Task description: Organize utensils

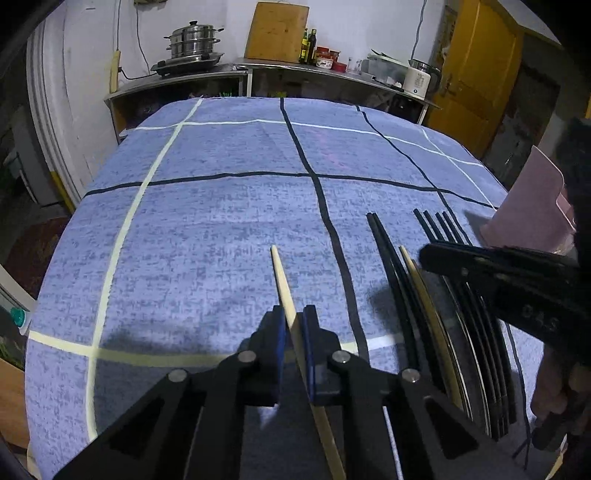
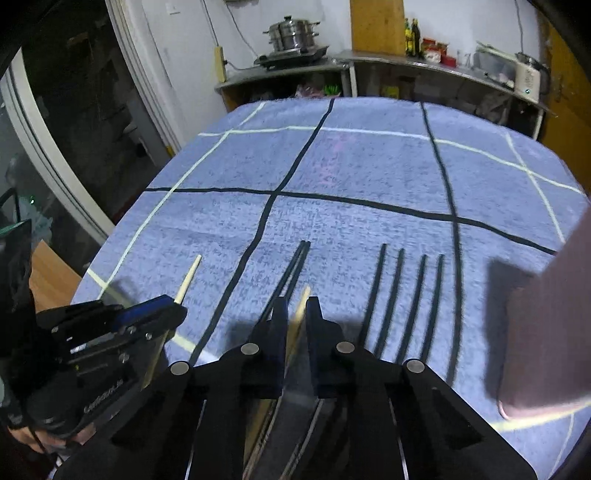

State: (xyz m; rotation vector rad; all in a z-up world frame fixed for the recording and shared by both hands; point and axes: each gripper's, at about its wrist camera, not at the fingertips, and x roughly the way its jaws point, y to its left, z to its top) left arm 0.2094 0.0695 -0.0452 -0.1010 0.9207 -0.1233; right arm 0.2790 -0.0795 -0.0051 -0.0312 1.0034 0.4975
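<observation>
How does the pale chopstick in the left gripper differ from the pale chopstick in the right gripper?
The left gripper holds its pale chopstick alone over bare blue cloth. The right gripper closes on the second pale chopstick, which lies close beside black chopsticks. More of the first chopstick sticks out past the fingers than of the second. Both are light, wood-coloured and point away across the table.

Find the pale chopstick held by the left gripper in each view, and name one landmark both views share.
Left wrist view: centre bottom, pale chopstick pointing up from the gripper.
Right wrist view: lower left, its tip sticking out.
Shared landmark: steel steamer pot.
</observation>
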